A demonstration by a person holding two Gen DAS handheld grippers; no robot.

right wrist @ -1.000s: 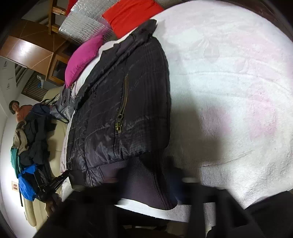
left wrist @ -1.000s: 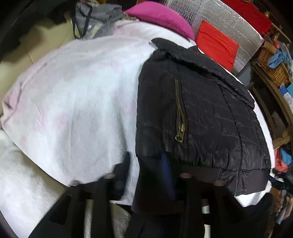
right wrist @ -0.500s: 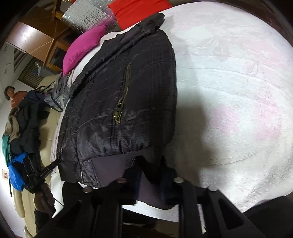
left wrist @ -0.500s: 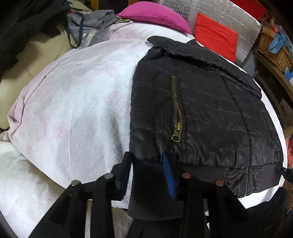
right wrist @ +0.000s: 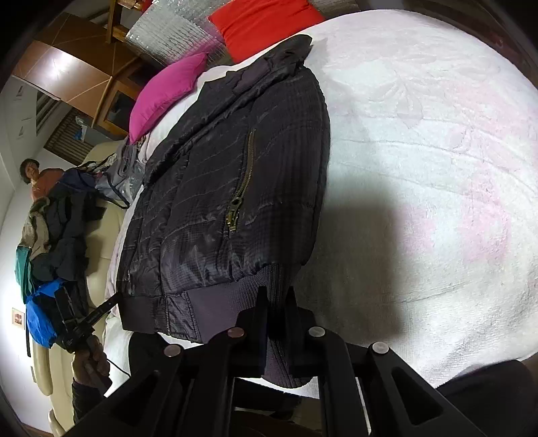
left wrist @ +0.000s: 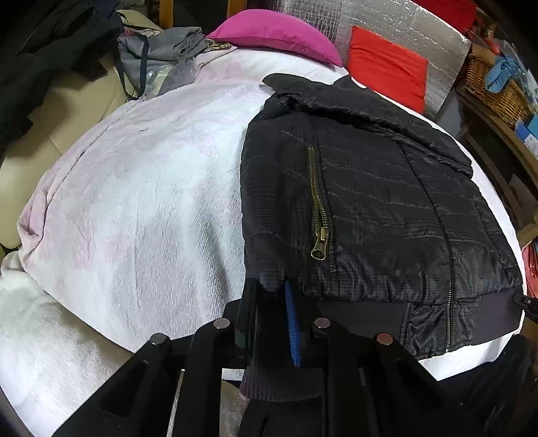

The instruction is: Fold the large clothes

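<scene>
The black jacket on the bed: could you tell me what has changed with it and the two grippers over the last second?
Little has changed. Both cameras have steadied from blurred to sharp and eased slightly closer to the black jacket. The left gripper and the right gripper each stay clamped on the ribbed hem, with nothing released. The jacket remains flat on the white blanket, brass zipper up; the pink pillow has not moved.
</scene>
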